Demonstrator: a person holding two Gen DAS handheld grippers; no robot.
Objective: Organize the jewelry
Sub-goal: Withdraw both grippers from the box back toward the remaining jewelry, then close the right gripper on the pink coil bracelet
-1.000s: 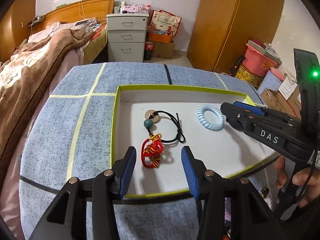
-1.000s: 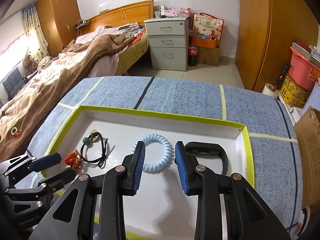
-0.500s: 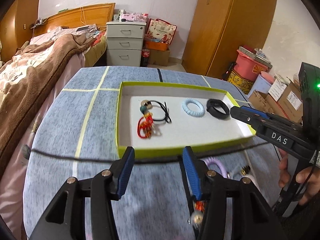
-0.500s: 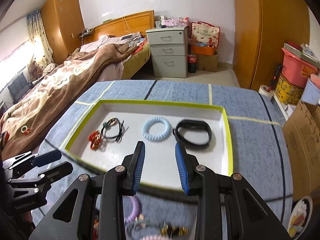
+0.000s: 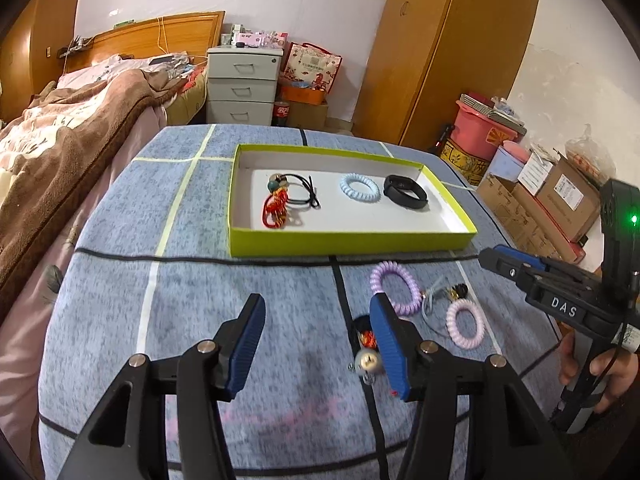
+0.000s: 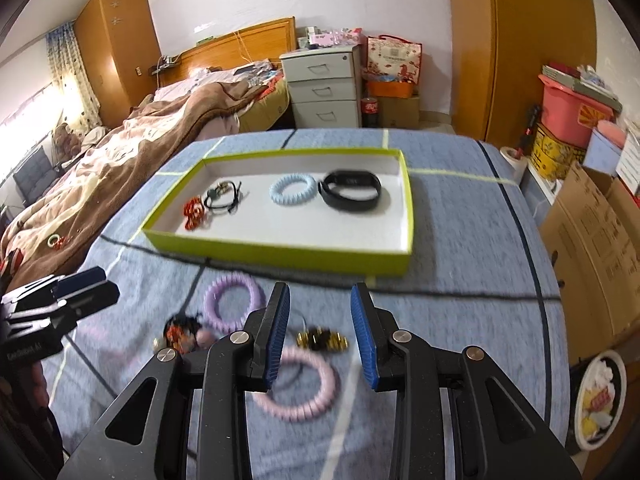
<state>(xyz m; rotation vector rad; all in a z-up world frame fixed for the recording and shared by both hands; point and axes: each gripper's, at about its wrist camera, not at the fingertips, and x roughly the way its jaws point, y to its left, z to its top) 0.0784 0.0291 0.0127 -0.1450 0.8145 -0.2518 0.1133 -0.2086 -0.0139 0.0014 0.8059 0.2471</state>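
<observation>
Nearest in the left wrist view, left tool [image 5: 316, 338] over the blue-grey cloth of the table [image 5: 200, 320] — jaws opening wide, nothing between them, a small silver bell charm [image 5: 366, 362] and a red-and-black trinket [image 5: 366, 334] just beside the right finger

Nearest in the right wrist view, right tool [image 6: 320, 332] at a middling gap, gripping nothing; below its fingers, lying on the cloth, a pink coil hair tie [image 6: 298, 386] and a gold-and-black beaded piece [image 6: 322, 340]

A little further out, a lilac coil hair tie [image 6: 232, 302], touching or just beside the red-and-black trinket — too blurred to tell which

Off to the right edge of the left wrist view, the right tool seen from the side, held by a hand [image 5: 600, 368]

Beyond the loose pieces, past a black stripe in the cloth, a lime-green tray [image 5: 348, 242] with white floor; inside, left to right, well apart: a red knotted charm [image 5: 274, 210] touching a black cord bracelet [image 5: 298, 192], a pale blue coil hair tie [image 5: 359, 187], a black wristband [image 5: 405, 192]

Furthest back, a bed with brown blanket [image 5: 60, 148], a white drawer unit [image 5: 242, 84]
</observation>
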